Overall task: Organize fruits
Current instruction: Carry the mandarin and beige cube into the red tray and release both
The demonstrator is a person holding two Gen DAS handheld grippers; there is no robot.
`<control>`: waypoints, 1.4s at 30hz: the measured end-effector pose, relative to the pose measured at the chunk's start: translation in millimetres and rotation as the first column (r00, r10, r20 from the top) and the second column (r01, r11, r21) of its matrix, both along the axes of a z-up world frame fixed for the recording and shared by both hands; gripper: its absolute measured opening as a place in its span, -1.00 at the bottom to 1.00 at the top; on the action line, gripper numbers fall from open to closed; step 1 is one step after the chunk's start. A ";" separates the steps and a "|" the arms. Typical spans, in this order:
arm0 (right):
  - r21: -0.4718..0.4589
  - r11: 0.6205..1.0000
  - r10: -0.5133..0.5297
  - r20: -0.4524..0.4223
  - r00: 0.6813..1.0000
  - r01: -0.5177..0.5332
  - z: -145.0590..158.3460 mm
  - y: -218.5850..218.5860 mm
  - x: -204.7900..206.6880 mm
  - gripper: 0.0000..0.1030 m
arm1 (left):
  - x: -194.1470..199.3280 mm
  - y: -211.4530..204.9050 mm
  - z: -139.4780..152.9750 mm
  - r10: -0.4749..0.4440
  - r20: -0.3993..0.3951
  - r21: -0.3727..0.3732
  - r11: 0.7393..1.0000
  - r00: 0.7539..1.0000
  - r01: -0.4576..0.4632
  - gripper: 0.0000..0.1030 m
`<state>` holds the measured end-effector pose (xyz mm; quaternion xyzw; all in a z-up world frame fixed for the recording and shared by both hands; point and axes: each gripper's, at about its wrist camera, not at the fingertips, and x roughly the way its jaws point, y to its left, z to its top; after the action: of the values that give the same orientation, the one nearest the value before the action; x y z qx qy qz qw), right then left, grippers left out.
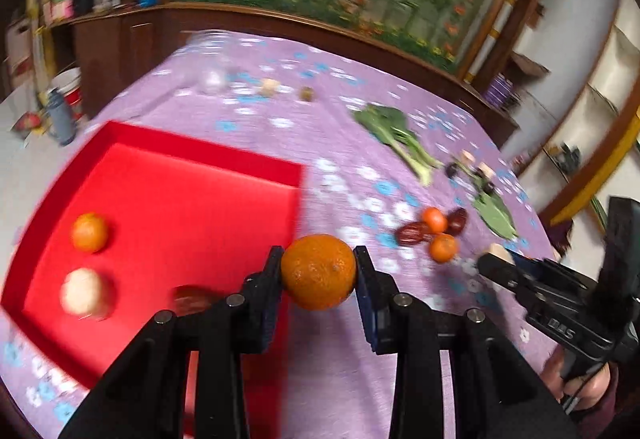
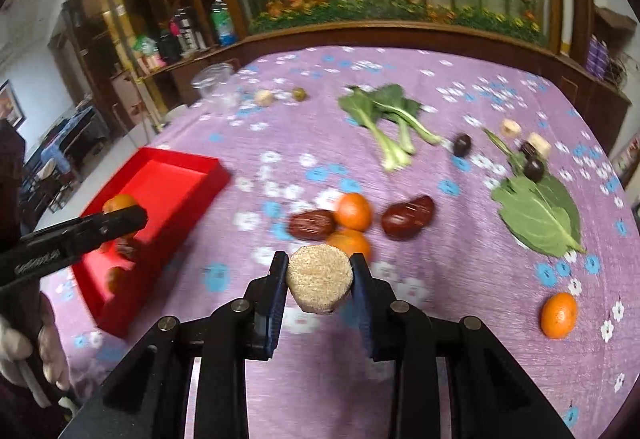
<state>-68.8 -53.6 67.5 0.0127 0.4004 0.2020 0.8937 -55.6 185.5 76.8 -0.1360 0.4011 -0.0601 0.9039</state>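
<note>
My left gripper point(image 1: 318, 273) is shut on an orange point(image 1: 319, 271), held above the right edge of the red tray point(image 1: 168, 175). The tray holds a small orange point(image 1: 89, 232), a pale round piece point(image 1: 84, 293) and a dark date point(image 1: 190, 299). My right gripper point(image 2: 319, 279) is shut on a tan round cake-like piece point(image 2: 319, 278), above the purple cloth. Just beyond it lie two small oranges point(image 2: 353, 211) and two red dates point(image 2: 408, 217). Another small orange point(image 2: 559, 315) lies at the right.
Leafy greens point(image 2: 384, 119), a single leaf point(image 2: 538, 211), dark plums point(image 2: 462, 145) and pale chunks point(image 2: 511, 127) lie on the purple flowered tablecloth point(image 2: 440, 71). A clear container point(image 2: 214, 83) stands far left. A wooden cabinet and shelf with bottles lie behind the table.
</note>
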 end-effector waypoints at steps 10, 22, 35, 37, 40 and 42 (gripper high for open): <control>-0.004 0.979 0.203 0.010 0.979 -0.203 15.6 103.1 -12.9 -0.34 | -30.7 88.4 -15.9 0.230 -0.026 -0.002 0.973 0.973 -0.230 -0.36; -0.059 0.948 0.310 -0.037 0.950 -0.312 4.7 203.5 3.0 -0.34 | -40.5 126.4 -31.4 0.278 -0.036 -0.028 0.960 0.960 -0.279 -0.36; -0.056 0.944 0.317 -0.107 0.942 -0.324 -19.3 247.6 23.6 -0.33 | -43.6 140.3 -28.2 0.289 -0.039 -0.092 0.952 0.957 -0.291 -0.11; -0.040 0.946 0.315 -0.103 0.943 -0.321 -17.5 245.8 24.2 -0.33 | -45.6 141.8 -25.5 0.303 -0.036 -0.103 0.947 0.952 -0.305 0.04; -0.024 0.947 0.317 -0.089 0.944 -0.320 -12.5 242.7 23.4 -0.31 | -49.6 143.3 -17.9 0.315 -0.020 -0.124 0.941 0.949 -0.315 0.16; -0.022 0.948 0.316 -0.076 0.946 -0.319 -9.2 240.5 21.3 -0.27 | -51.7 142.4 -13.1 0.325 -0.011 -0.127 0.938 0.946 -0.324 0.27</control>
<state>-47.5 187.0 58.3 -0.0599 0.4325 0.3358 0.8346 -107.3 327.9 63.6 -0.2570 0.3638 0.0637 0.8930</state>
